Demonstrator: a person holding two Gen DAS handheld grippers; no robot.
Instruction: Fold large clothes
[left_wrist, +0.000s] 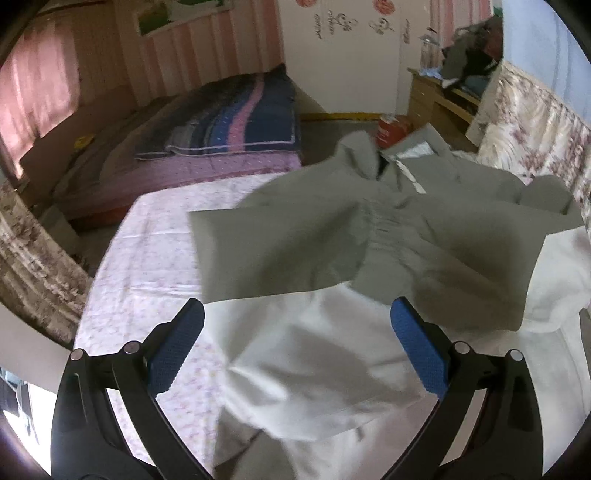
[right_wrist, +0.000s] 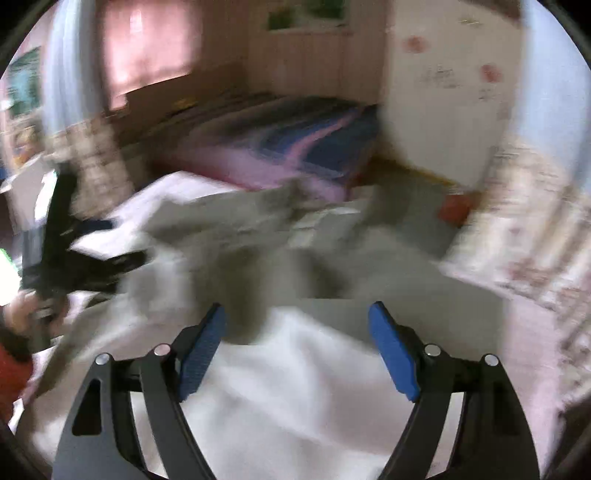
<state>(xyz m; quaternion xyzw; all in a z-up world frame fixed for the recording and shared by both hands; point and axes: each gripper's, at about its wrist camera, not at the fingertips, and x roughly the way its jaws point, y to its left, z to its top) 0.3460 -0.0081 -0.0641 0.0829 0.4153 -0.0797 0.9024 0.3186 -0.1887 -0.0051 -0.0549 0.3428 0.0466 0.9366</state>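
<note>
A large grey-green garment (left_wrist: 388, 236) with a pale white lower part (left_wrist: 317, 373) lies spread on a pink flowered sheet (left_wrist: 147, 266). Its collar points to the far side and one sleeve lies folded across the body. My left gripper (left_wrist: 297, 347) is open and empty, just above the white part. The right wrist view is blurred by motion. There the same garment (right_wrist: 258, 251) lies ahead, and my right gripper (right_wrist: 297, 347) is open and empty over its white part (right_wrist: 295, 387). The left gripper (right_wrist: 62, 236) shows at the left of that view.
A bed with a striped blue and pink quilt (left_wrist: 236, 122) stands beyond the sheet. A red tin (left_wrist: 391, 129) sits past the collar. A wooden desk (left_wrist: 439, 99) piled with things stands at the back right. Flowered fabric (left_wrist: 532, 125) borders the right side.
</note>
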